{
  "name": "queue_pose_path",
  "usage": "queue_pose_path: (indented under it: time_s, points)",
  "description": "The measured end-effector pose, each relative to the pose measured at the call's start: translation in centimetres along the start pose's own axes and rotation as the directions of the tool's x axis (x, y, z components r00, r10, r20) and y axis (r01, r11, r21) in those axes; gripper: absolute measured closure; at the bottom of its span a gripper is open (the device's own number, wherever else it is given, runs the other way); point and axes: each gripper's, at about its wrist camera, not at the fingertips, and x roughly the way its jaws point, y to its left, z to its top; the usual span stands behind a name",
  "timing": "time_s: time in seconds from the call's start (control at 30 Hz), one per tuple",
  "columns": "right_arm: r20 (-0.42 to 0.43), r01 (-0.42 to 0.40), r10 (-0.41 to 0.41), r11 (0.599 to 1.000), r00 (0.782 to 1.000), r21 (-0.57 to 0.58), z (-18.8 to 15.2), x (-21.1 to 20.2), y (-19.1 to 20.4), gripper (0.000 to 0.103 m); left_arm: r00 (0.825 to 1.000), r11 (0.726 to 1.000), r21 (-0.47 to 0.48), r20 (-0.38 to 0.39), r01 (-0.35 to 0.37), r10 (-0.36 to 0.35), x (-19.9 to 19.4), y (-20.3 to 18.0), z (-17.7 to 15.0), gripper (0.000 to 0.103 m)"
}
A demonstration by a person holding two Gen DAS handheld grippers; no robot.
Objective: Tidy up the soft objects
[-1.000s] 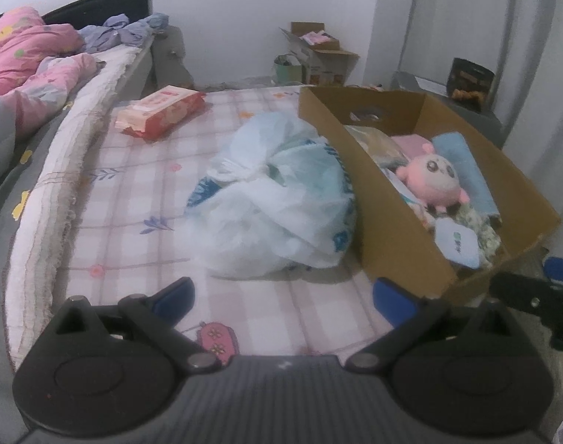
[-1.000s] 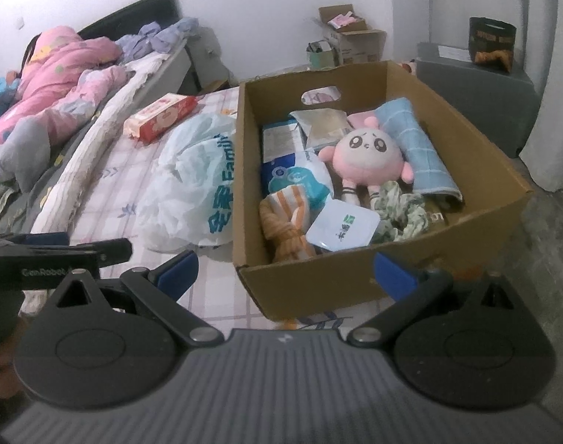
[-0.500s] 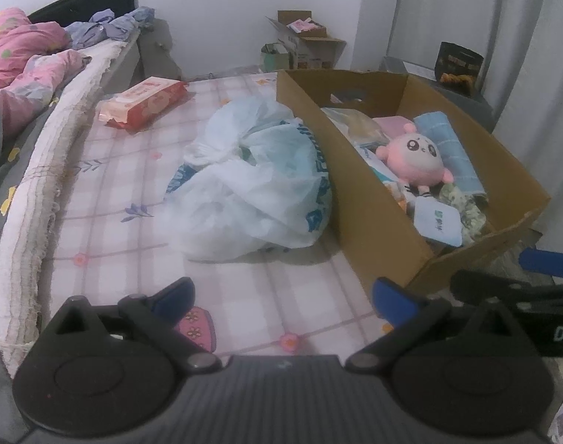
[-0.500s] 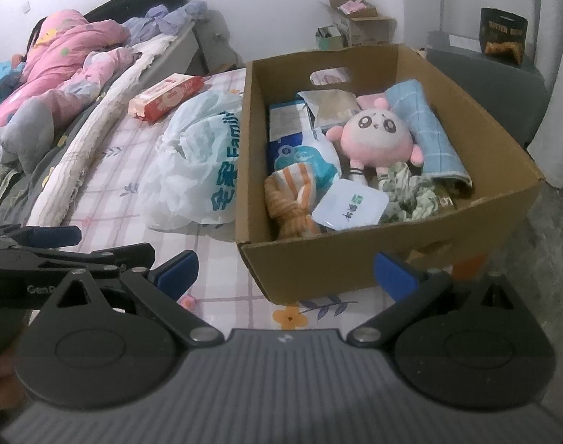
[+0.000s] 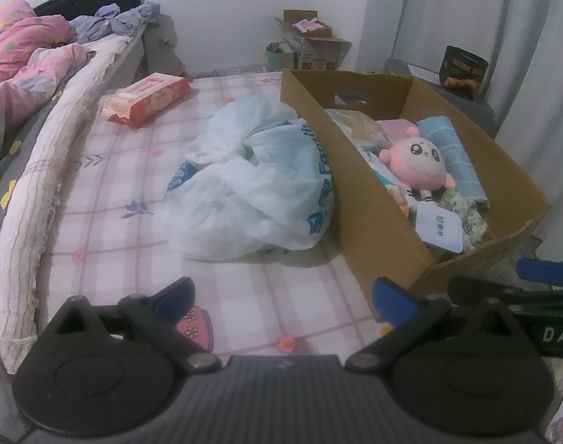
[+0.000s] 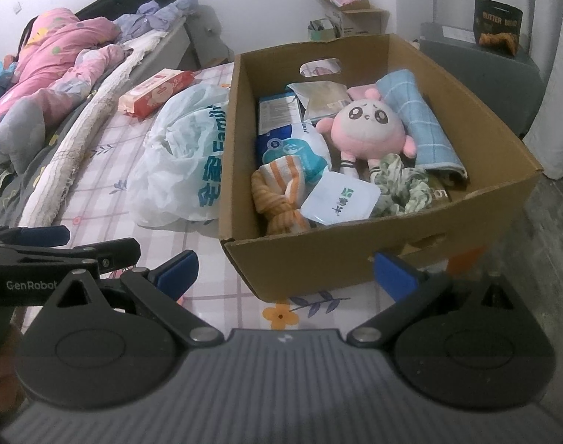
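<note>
A cardboard box [image 6: 355, 259] [image 5: 388, 229] stands on the bed's checked sheet. In it lie a pink plush toy [image 6: 366, 129] [image 5: 422, 162], a rolled blue towel [image 6: 418, 122], an orange striped cloth [image 6: 281, 199], a green patterned cloth [image 6: 403, 188], a white pouch [image 6: 340, 203] and blue packets [image 6: 292, 144]. A white plastic bag [image 5: 259, 188] [image 6: 185, 155] lies left of the box. My left gripper [image 5: 283, 296] is open and empty, in front of the bag. My right gripper [image 6: 285, 270] is open and empty, in front of the box.
A red tissue pack [image 5: 148, 98] lies far back on the sheet. A pink quilt [image 6: 55, 70] and a rolled white cloth [image 5: 33, 192] run along the left. A grey cabinet [image 6: 481, 74] with a black bag stands right of the bed. Boxes sit by the far wall.
Both grippers have drawn back a little from the box and bag, and the left view has swung slightly. Nothing was picked up or let go.
</note>
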Motion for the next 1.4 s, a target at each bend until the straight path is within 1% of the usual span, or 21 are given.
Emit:
queue_pose_path:
  time_s: [1.4]
  points:
    - [-0.004,0.003,-0.003,1.000,1.000,-0.001,0.37,0.35,0.11,0.001,1.000,1.000,-0.009,-0.008,-0.006,0.006,0.23,-0.06,0.31,0.001]
